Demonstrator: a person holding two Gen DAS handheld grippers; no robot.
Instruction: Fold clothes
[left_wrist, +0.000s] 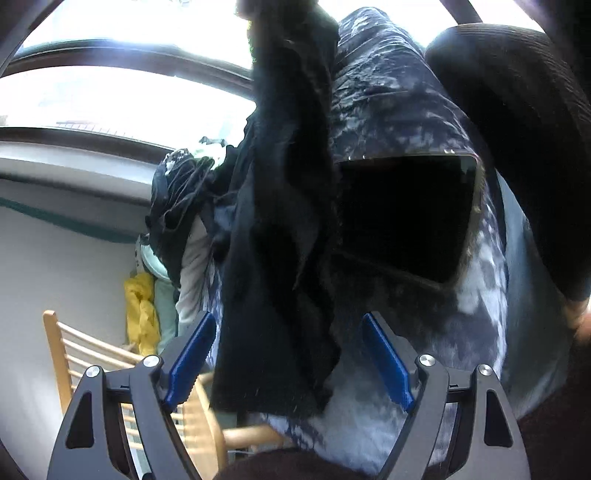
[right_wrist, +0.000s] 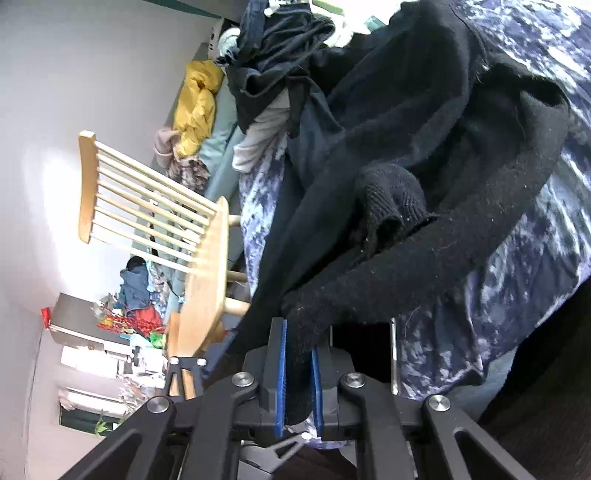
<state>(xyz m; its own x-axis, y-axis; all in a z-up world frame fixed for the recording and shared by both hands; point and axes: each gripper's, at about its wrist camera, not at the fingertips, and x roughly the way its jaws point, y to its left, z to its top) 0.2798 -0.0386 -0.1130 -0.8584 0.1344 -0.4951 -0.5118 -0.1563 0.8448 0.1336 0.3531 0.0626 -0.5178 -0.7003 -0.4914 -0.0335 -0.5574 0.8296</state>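
Note:
A black knit sweater (right_wrist: 424, 155) lies crumpled on a blue-and-white patterned bed cover (right_wrist: 517, 277). My right gripper (right_wrist: 298, 354) is shut on a thick fold of the sweater, which runs out from between its blue pads (right_wrist: 282, 365). In the left wrist view a part of the black sweater (left_wrist: 273, 240) hangs down in front of the camera. My left gripper (left_wrist: 291, 350) is open, its blue pads (left_wrist: 192, 358) standing either side of the hanging cloth's lower edge without pinching it.
A heap of dark clothes (right_wrist: 280, 48) sits further along the bed, also in the left wrist view (left_wrist: 177, 206). A wooden spindle-back chair (right_wrist: 155, 206) stands beside the bed. A yellow garment (right_wrist: 195, 107) lies by the wall. A bright window (left_wrist: 110, 88) is behind.

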